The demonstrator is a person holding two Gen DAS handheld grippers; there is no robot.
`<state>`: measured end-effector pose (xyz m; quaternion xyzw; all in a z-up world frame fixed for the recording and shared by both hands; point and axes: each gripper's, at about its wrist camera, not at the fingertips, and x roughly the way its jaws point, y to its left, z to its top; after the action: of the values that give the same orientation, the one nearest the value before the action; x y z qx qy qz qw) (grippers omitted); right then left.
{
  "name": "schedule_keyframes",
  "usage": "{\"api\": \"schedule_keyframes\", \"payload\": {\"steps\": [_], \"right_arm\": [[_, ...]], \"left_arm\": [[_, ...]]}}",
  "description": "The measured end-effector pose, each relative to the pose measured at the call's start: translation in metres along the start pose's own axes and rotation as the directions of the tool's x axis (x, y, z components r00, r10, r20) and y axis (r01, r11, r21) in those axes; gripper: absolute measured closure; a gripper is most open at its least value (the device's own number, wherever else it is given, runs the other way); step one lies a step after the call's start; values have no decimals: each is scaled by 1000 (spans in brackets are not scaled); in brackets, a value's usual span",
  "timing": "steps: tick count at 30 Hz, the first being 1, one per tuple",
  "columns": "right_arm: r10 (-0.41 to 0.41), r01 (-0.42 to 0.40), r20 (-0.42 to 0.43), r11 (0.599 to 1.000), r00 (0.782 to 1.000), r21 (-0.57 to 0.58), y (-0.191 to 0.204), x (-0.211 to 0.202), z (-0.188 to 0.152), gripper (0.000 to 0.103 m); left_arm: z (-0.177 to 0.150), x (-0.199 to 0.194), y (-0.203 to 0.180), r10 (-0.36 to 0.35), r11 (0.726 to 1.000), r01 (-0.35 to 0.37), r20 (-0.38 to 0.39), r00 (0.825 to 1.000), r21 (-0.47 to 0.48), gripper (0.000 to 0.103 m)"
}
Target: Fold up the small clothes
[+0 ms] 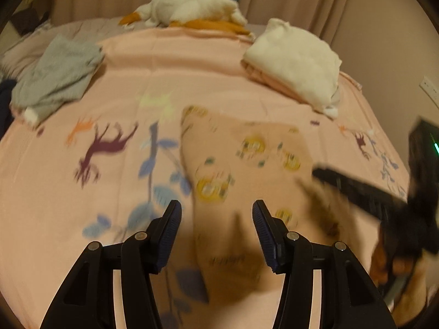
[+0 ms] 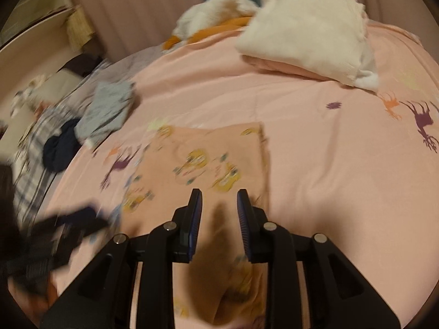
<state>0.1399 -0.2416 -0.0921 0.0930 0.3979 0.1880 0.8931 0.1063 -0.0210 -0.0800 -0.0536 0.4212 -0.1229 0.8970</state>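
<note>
A small peach garment with yellow prints (image 1: 241, 161) lies flat on the pink bedspread (image 1: 192, 63), blurred by motion. My left gripper (image 1: 216, 208) is open just above the garment's near part, holding nothing. My right gripper (image 2: 219, 194) is open over the garment (image 2: 203, 161) near its right edge, also empty. The right gripper shows as a dark blur in the left wrist view (image 1: 356, 189). The left gripper shows as a dark blur in the right wrist view (image 2: 68, 224).
A folded white and pink pile (image 1: 296, 60) sits at the far right of the bed. A grey garment (image 1: 55, 74) lies at the far left, with a dark one (image 2: 60, 148) beside it. A white plush goose (image 1: 192, 8) lies along the far edge by curtains.
</note>
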Motion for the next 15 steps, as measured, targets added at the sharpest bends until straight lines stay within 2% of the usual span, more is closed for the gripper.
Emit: {"api": "schedule_keyframes", "payload": {"steps": [3, 7, 11, 15], "right_arm": [[22, -25, -35, 997, 999, -72, 11, -5, -17, 76], [0, -9, -84, 995, 996, -101, 12, 1, -34, 76], [20, -25, -99, 998, 995, -50, -2, 2, -37, 78], [30, -32, -111, 999, 993, -15, -9, 0, -40, 79]], "left_arm": [[5, 17, -8, -13, 1000, 13, -14, 1000, 21, 50], [0, 41, -15, -10, 1000, 11, -63, 998, 22, 50], [-6, 58, -13, 33, 999, -29, -101, 994, 40, 50], [-5, 54, -5, 27, 1000, -25, -102, 994, 18, 50]]}}
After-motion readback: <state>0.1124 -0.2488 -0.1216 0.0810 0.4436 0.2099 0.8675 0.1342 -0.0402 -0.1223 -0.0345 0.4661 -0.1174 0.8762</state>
